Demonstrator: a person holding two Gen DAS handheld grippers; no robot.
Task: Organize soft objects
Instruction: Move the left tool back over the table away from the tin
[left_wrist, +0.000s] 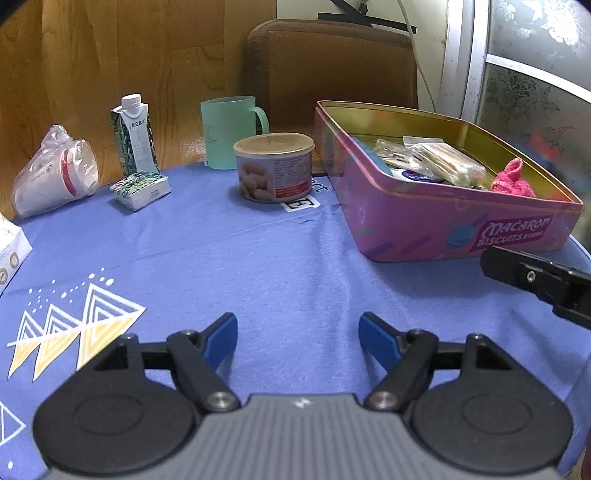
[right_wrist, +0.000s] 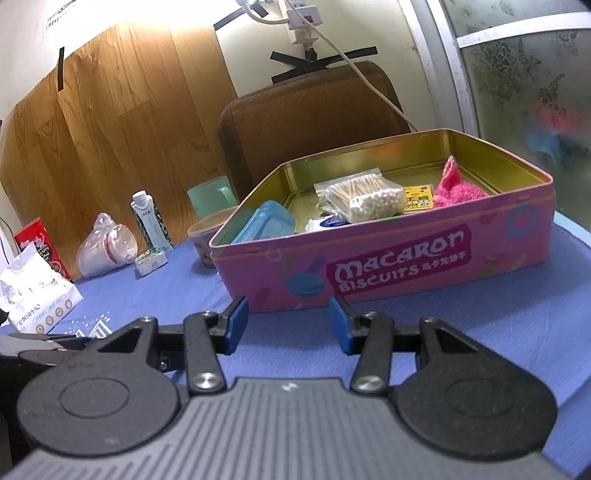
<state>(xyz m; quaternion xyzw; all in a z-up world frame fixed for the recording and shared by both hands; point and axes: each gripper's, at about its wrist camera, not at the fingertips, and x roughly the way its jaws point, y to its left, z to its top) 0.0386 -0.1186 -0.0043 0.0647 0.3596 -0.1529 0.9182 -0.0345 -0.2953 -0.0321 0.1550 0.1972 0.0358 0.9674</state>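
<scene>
A pink biscuit tin (left_wrist: 443, 225) (right_wrist: 388, 266) stands open on the blue cloth. Inside lie a fluffy pink cloth (left_wrist: 511, 181) (right_wrist: 458, 188), a bag of cotton swabs (left_wrist: 443, 158) (right_wrist: 365, 197), a blue case (right_wrist: 266, 221) and small packets. My left gripper (left_wrist: 298, 334) hovers open over bare cloth, well short of the tin, nothing between its blue pads. My right gripper (right_wrist: 289, 317) is open just in front of the tin's near wall, empty too. The right gripper's black body (left_wrist: 539, 284) shows at the right edge of the left wrist view.
At the back stand a round cookie can (left_wrist: 273, 166), a green mug (left_wrist: 229, 131), a drink carton (left_wrist: 135, 134), a tissue pack (left_wrist: 142, 188) and bagged paper cups (left_wrist: 55, 173). A white tissue bag (right_wrist: 33, 299) and red box (right_wrist: 40, 243) sit far left. A brown chair (right_wrist: 314, 122) stands behind.
</scene>
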